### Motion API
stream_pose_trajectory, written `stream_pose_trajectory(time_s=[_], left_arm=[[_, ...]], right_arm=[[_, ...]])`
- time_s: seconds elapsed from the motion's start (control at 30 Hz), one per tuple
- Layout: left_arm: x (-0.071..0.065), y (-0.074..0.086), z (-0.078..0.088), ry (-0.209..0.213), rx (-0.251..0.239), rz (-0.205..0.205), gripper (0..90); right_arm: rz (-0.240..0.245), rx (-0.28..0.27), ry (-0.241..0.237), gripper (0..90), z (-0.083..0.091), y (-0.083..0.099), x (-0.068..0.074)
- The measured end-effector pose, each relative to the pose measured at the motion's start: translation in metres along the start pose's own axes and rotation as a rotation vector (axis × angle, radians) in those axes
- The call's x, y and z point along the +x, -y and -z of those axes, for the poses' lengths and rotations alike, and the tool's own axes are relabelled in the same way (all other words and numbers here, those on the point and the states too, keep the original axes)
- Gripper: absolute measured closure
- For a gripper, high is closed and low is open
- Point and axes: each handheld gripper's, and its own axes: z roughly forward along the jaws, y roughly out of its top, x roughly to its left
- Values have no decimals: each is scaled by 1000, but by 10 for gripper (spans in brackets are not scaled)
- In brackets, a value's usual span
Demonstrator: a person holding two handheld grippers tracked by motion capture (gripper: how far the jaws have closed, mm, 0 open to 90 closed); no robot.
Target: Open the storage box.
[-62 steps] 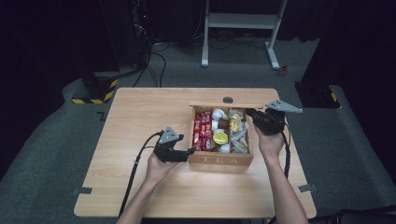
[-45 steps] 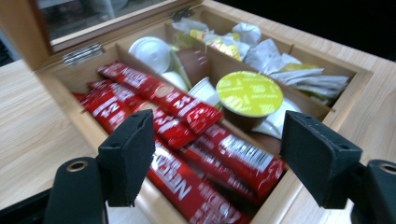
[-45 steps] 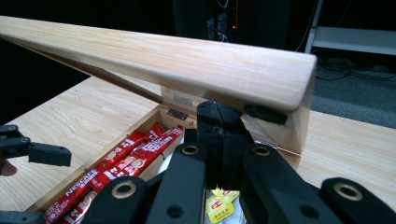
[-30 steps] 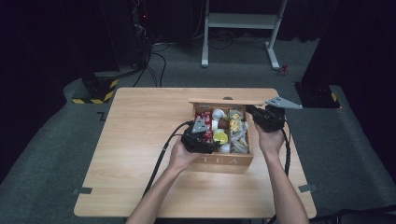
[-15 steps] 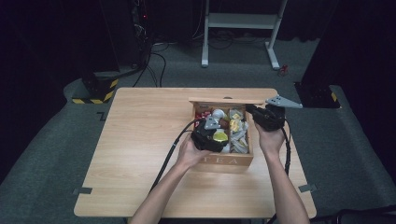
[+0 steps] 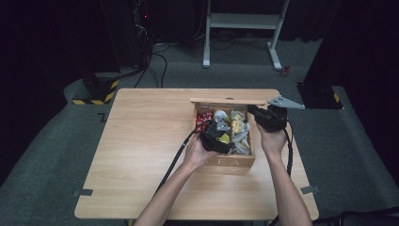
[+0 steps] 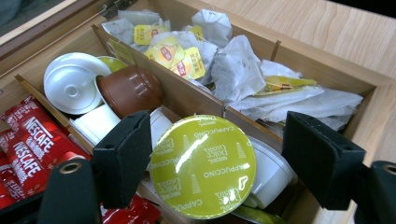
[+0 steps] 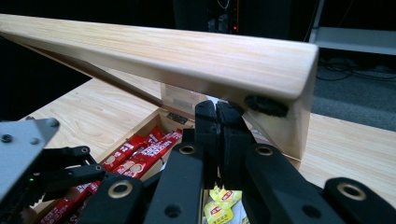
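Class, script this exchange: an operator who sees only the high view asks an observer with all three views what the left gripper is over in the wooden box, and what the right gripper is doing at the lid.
Operator: In my view the left gripper covers part of the wooden box. What is under it?
Observer: A green-lidded capsule marked Cappuccino lies between its jaws, which have just been closing but do not clamp it yet.
Operator: And the right gripper at the box's far corner?
Observer: Its jaws are shut with nothing between them, and the tips sit under the raised wooden lid, apparently propping it open.
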Motion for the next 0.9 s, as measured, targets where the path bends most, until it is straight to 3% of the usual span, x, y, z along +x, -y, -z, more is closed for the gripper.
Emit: stream_pose_trajectory(time_s=[0.1,0.17,0.3,0.53,0.9], left_arm=[[-1,0,-3,-16,21,-5,248],[1,1,-6,-5,31,8,257],[0,1,-7,-25,42,-7,281],[3,3,-11,-29,68,-3,387],[1,2,-11,-39,63,-9,400]], right_arm=[[-1,1,-1,876,0,0,0],[0,1,-1,876,0,0,0],[0,0,0,875,0,0,0],[2,3,2,870,0,0,1],[0,3,2,870,0,0,1]])
